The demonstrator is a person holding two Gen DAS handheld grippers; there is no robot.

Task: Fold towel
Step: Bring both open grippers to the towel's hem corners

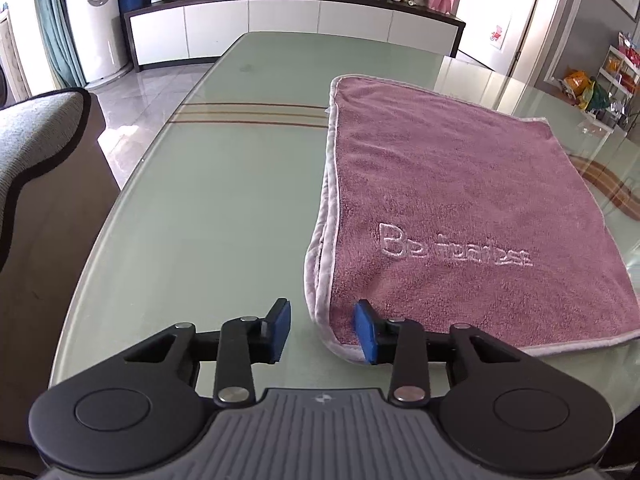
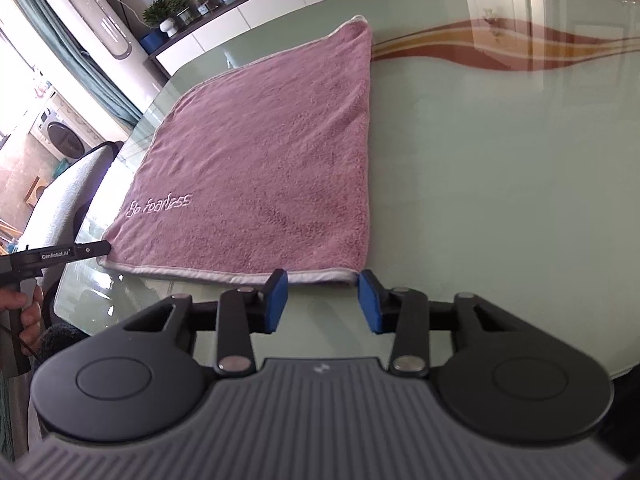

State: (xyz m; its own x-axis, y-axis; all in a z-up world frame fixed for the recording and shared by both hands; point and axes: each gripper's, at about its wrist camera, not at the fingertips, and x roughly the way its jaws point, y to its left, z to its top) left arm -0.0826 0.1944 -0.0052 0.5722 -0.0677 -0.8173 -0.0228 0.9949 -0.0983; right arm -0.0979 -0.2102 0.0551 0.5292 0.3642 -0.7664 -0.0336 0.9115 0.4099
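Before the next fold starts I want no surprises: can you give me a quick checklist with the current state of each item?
1. pink towel lies flat on the glass table: ok.
2. Towel already folded once, doubled edges showing on its left side: ok.
3. left gripper at the near left corner, jaws apart, one pad over the hem, no grip yet: not ok.
4. right gripper at the near right corner, jaws apart, hem between the fingertips but not pinched: not ok.
5. Table around the towel free of obstacles: ok.

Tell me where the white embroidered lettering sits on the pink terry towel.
The white embroidered lettering sits on the pink terry towel near its front edge, toward the left tool's corner; the right wrist view shows it at the towel's left.
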